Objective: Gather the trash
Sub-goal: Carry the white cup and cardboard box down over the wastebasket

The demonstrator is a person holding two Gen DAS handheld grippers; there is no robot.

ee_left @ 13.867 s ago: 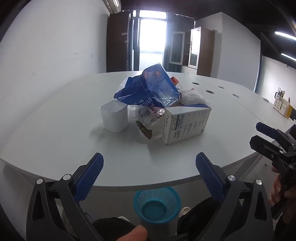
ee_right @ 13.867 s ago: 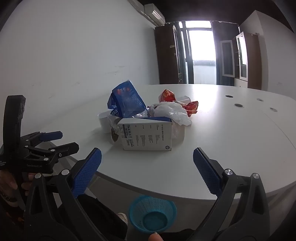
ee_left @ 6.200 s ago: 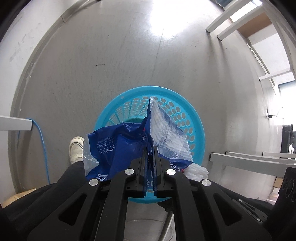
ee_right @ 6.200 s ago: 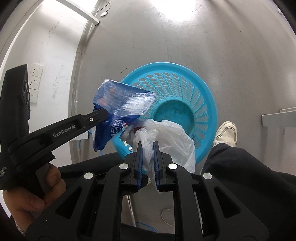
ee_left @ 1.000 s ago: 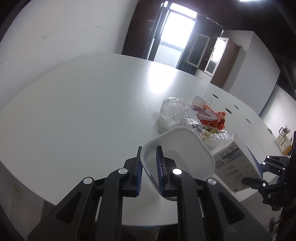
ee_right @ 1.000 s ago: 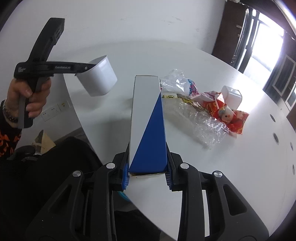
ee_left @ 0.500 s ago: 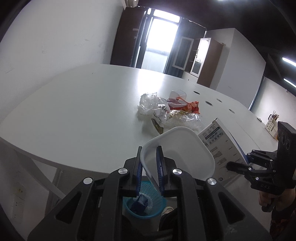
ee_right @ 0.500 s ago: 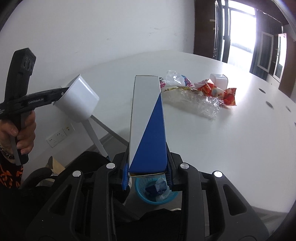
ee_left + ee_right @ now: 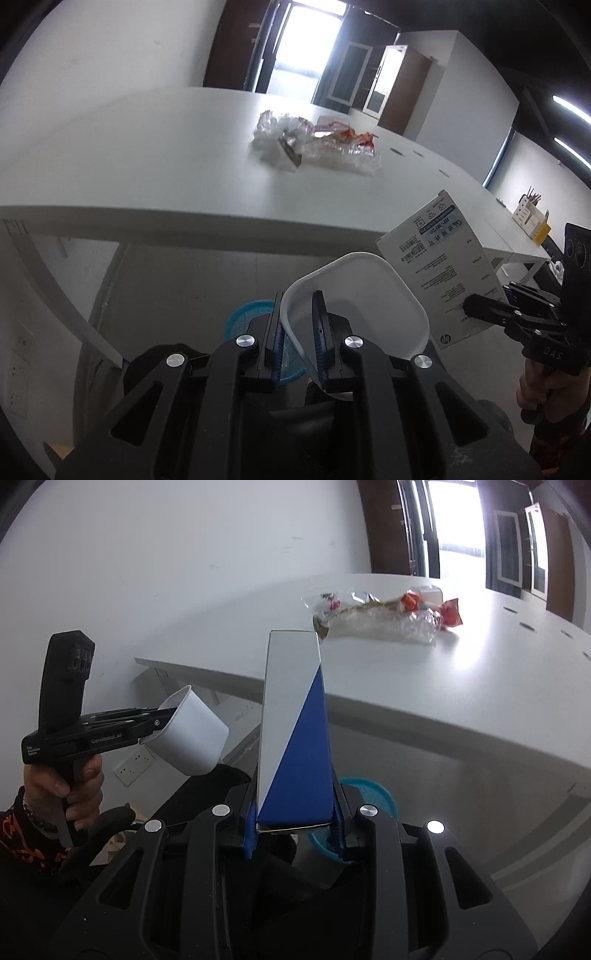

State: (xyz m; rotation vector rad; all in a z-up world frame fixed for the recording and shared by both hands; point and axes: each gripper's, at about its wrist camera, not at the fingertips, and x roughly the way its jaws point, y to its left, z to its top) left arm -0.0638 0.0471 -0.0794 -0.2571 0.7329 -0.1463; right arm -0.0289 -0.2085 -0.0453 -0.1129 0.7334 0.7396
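My left gripper (image 9: 298, 332) is shut on the rim of a white plastic cup (image 9: 362, 295), also seen in the right wrist view (image 9: 192, 734). My right gripper (image 9: 293, 827) is shut on a white and blue cardboard box (image 9: 293, 720), which shows in the left wrist view (image 9: 439, 266). Both are held below the edge of the white table (image 9: 147, 166). The blue trash basket (image 9: 245, 314) stands on the floor under them, partly hidden; its rim shows in the right wrist view (image 9: 373, 786). Clear and red wrappers (image 9: 317, 147) lie on the table, also in the right wrist view (image 9: 388, 616).
A white table leg (image 9: 62, 280) slants down at the left. A wall with sockets (image 9: 133, 764) lies behind the basket. Cabinets (image 9: 373, 81) and a bright doorway stand at the back. The person's legs are below both grippers.
Both grippers have dropped from above the table to below its edge, carrying the cup and the box. The basket is now closer.
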